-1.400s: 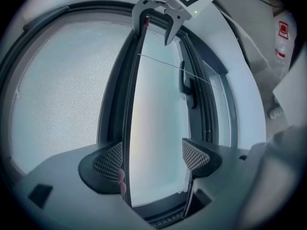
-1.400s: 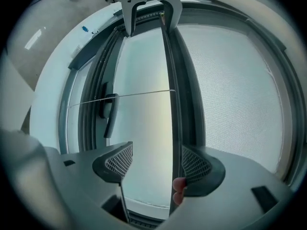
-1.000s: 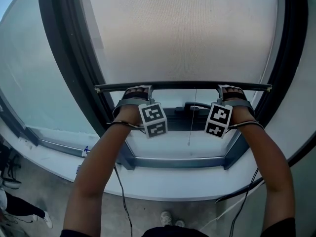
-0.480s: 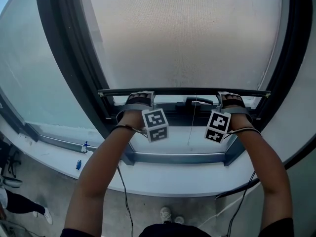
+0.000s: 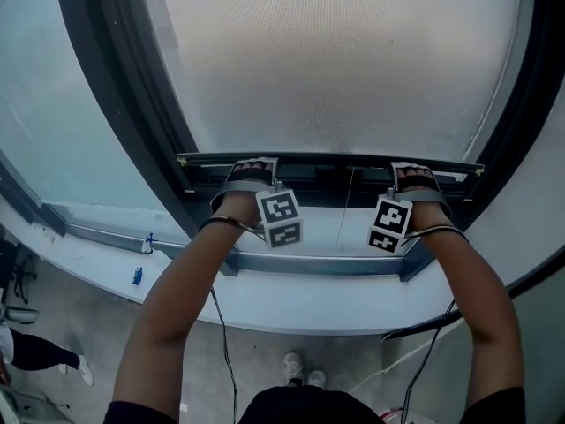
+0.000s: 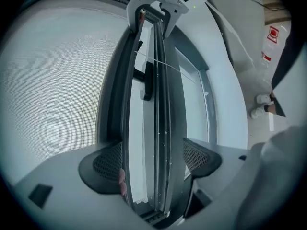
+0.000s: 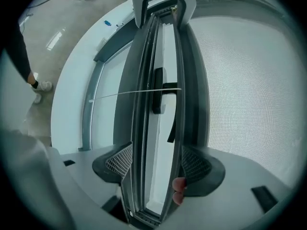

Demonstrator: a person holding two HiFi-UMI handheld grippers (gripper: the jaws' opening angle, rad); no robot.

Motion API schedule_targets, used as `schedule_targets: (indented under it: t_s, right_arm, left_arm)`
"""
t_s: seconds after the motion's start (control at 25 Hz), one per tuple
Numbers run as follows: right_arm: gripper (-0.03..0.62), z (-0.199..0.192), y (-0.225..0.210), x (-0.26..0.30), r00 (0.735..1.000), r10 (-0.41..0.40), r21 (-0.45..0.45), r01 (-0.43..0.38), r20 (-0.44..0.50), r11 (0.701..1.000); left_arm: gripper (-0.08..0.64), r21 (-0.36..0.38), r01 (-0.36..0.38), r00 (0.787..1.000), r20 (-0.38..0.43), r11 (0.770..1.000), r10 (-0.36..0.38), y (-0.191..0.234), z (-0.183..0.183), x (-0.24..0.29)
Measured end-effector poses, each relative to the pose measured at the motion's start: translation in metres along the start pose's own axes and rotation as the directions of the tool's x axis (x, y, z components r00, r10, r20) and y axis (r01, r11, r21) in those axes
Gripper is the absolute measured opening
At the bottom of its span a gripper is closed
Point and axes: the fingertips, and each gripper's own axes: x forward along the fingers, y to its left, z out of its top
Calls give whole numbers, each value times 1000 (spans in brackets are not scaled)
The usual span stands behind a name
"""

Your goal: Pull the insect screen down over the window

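Over the white window sill (image 5: 300, 306), the left hand-held gripper (image 5: 251, 164) and right hand-held gripper (image 5: 413, 170) each clamp the dark bottom bar (image 5: 331, 160), one near each end. The bar sits low, just above the lower frame (image 5: 327, 263); the insect screen (image 5: 335, 60) stretches up beyond.
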Motion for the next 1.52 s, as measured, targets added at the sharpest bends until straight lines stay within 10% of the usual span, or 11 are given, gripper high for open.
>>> schedule_targets:
  t_s: [1.52]
  right_arm:
    - [299, 17, 68, 15, 984, 173, 86, -176, 38, 981]
  left_arm:
    - [374, -22, 102, 995, 22, 995, -101, -62, -1, 28]
